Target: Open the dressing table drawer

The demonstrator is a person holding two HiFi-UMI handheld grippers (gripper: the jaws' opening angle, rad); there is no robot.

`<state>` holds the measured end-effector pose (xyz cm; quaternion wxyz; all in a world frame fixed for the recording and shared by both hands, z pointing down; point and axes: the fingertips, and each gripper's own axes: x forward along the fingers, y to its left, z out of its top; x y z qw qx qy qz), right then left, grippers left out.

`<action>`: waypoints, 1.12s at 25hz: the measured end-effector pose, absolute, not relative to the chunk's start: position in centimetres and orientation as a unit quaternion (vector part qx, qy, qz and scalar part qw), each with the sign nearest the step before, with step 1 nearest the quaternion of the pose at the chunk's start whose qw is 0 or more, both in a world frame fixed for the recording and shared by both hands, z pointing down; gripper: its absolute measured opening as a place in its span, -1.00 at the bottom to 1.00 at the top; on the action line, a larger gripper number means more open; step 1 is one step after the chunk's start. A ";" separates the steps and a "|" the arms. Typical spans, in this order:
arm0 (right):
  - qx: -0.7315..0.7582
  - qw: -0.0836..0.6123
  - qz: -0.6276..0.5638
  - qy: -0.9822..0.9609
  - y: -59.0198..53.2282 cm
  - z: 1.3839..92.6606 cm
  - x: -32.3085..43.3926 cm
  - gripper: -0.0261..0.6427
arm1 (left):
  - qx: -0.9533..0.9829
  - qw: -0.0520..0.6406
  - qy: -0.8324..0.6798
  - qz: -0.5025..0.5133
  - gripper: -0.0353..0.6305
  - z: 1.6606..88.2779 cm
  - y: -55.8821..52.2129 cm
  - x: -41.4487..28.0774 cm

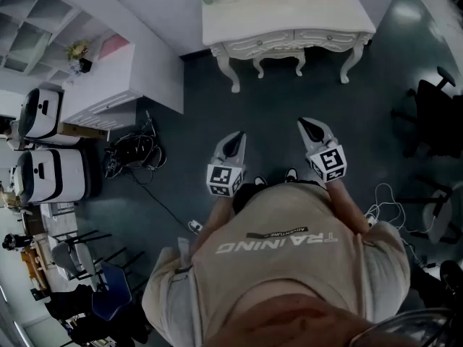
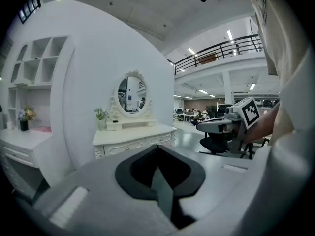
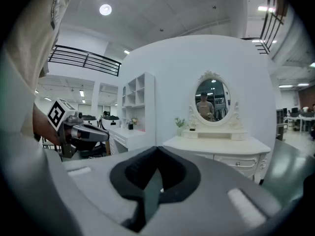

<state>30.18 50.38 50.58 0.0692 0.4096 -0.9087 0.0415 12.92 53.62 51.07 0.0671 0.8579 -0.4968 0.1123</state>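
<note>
In the head view, we hold the left gripper and the right gripper out in front of us, side by side over the dark floor. The white dressing table stands far ahead, well apart from both grippers. A drawer sits just under the tabletop and looks pushed in. A bunch of cables lies on the floor at the left.

In the left gripper view, the jaws are pressed together with nothing between them. The dressing table is far off on the left, with an oval mirror on top. The right gripper shows at the right.

In the right gripper view, the jaws are shut tight too and hold nothing. The dressing table stands far ahead on the right, and its drawer is closed. The left gripper shows at the left.
</note>
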 end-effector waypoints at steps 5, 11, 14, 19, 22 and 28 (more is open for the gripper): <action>0.398 0.074 0.040 -0.914 49.5 50.5 31.9 -0.91 | 0.860 0.065 -0.494 0.109 -0.87 51.0 52.1 15.2; 0.385 0.072 0.038 -0.919 46.8 51.0 33.1 -0.91 | 0.855 0.075 -0.502 0.109 -0.87 51.4 49.3 16.3; 0.379 0.070 0.044 -0.922 45.3 51.7 32.8 -0.91 | 0.849 0.080 -0.509 0.117 -0.87 51.9 48.2 16.2; 0.355 0.077 0.057 -0.930 41.8 53.4 31.2 -0.91 | 0.836 0.097 -0.527 0.121 -0.87 52.4 44.9 14.9; 0.340 0.088 0.068 -0.934 40.0 54.7 29.8 -0.91 | 0.831 0.111 -0.531 0.124 -0.87 53.4 43.3 13.6; 0.339 0.105 0.077 -0.932 35.3 55.1 26.4 -0.91 | 0.832 0.129 -0.527 0.114 -0.87 54.4 38.8 10.0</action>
